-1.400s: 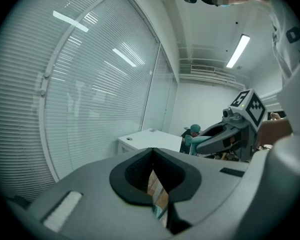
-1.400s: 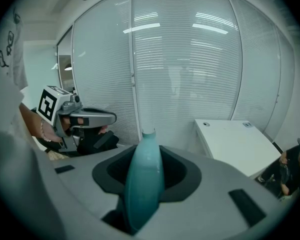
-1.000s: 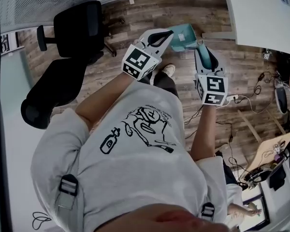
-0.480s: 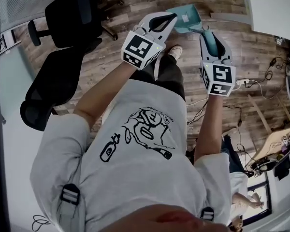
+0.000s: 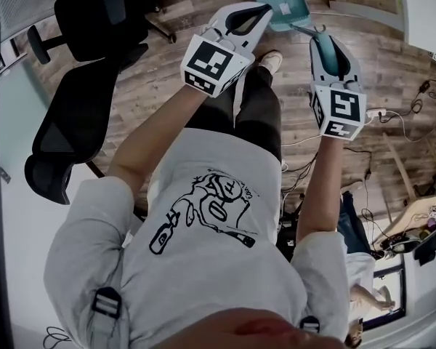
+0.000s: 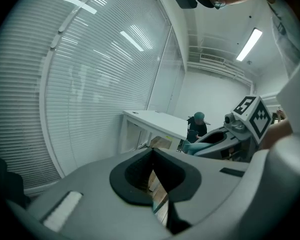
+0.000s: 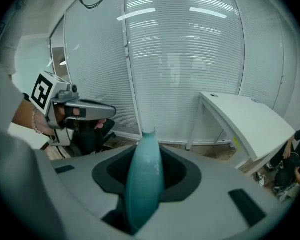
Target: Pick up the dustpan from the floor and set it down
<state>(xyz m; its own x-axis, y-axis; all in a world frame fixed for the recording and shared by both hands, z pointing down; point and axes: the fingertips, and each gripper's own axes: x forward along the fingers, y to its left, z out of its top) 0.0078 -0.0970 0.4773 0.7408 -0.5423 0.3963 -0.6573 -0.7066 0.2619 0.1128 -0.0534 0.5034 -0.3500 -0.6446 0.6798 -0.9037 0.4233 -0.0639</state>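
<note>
The teal dustpan (image 5: pixel 283 7) hangs just above the wooden floor at the top of the head view, pan end away from me. Its long teal handle (image 7: pixel 145 179) runs between the jaws of my right gripper (image 5: pixel 321 41), which is shut on it. In the right gripper view the handle fills the gap and points out toward the blinds. My left gripper (image 5: pixel 260 9) is to the left of the dustpan, close beside the pan. Its jaws meet with nothing between them, and the left gripper view shows only a slit of floor below them.
Two black office chairs (image 5: pixel 94 20) (image 5: pixel 65 137) stand at my left. A white table (image 7: pixel 245 116) is at the right, its corner (image 5: pixel 430 6) near the dustpan. Cables (image 5: pixel 392 115) trail over the floor at the right. My shoe (image 5: pixel 271 62) is below the pan.
Both grippers have sunk toward the floor with the dustpan still in the right one. In the head view they and the pan have slid toward the top edge as I bend forward.
</note>
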